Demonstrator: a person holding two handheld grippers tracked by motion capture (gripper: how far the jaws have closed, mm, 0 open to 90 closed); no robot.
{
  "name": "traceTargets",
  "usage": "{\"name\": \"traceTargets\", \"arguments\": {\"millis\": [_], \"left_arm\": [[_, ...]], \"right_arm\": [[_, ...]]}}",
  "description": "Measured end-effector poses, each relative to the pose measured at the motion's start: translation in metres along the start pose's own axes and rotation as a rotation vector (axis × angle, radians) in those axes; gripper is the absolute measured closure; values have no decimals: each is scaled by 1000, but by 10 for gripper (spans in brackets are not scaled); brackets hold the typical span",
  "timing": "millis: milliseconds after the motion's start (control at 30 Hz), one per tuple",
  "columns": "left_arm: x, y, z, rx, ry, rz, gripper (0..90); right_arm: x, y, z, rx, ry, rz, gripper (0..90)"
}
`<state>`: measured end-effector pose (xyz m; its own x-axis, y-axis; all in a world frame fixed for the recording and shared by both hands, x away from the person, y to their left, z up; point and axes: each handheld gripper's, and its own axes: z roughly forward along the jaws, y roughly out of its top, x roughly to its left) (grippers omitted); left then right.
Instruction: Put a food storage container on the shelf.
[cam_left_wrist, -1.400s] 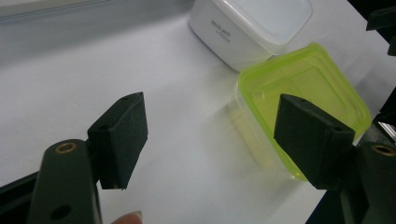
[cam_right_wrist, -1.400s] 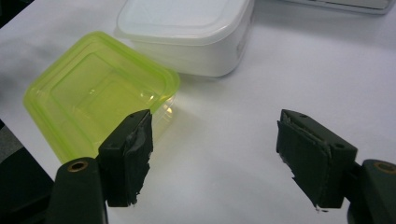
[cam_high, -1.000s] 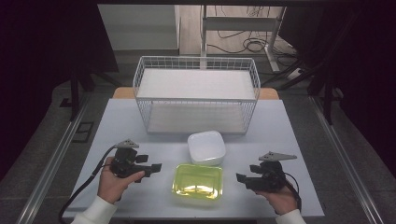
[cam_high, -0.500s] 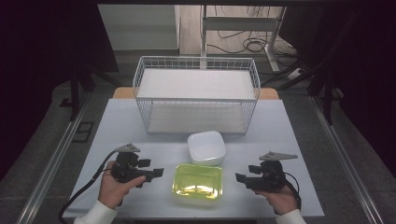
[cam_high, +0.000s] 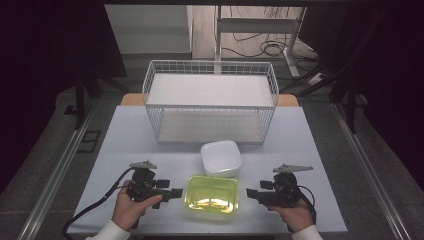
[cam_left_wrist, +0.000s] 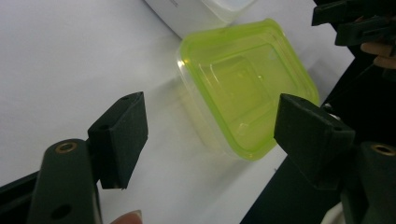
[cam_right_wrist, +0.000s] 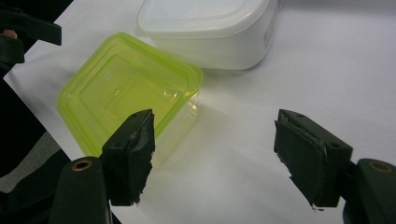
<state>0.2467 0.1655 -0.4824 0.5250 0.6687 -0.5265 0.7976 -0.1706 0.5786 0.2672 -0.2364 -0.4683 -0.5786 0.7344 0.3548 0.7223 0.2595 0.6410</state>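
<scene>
A yellow-green translucent lidded box (cam_high: 211, 194) lies near the table's front edge, and a white lidded box (cam_high: 221, 158) sits just behind it. My left gripper (cam_high: 176, 192) is level at the green box's left side, open, close to its edge. At the box's right side my right gripper (cam_high: 250, 192) is open and a little apart from it. In the left gripper view the gripper (cam_left_wrist: 210, 128) has wide jaws with the green box (cam_left_wrist: 243, 84) ahead and nothing between them. The right gripper view shows its gripper (cam_right_wrist: 217, 149) open over bare table, with the green box (cam_right_wrist: 126, 88) ahead left and the white box (cam_right_wrist: 215, 28) beyond.
A white wire basket (cam_high: 210, 100) with a white liner stands at the back of the pale table (cam_high: 310, 145). The table's front edge runs just under both hands. Dark floor, a metal rail and cables surround the table.
The left gripper has crept slightly right and toward the front, closer to the green box. The right gripper and both boxes have stayed put.
</scene>
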Motion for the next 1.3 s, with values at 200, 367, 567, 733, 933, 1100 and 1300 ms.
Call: {"name": "traceTargets", "arguments": {"millis": [200, 367, 567, 733, 933, 1100, 1300], "left_arm": [[1, -2, 9, 31, -27, -35, 249], [2, -3, 13, 35, -36, -64, 245], [5, -2, 20, 30, -57, -109, 255], [10, -1, 25, 20, -65, -140, 274], [23, -1, 32, 10, -93, -215, 320], [25, -1, 35, 5, -110, -231, 354], [26, -3, 41, 25, -140, -254, 409]], "right_arm": [[6, -2, 9, 20, 27, 2, 294], [9, -4, 14, 22, 48, 19, 308], [13, -6, 23, 23, 71, 41, 342], [13, -6, 27, 17, 77, 67, 369], [9, -6, 35, 26, 96, 114, 403], [6, -6, 39, 23, 103, 146, 433], [7, -7, 45, 29, 120, 177, 477]]}}
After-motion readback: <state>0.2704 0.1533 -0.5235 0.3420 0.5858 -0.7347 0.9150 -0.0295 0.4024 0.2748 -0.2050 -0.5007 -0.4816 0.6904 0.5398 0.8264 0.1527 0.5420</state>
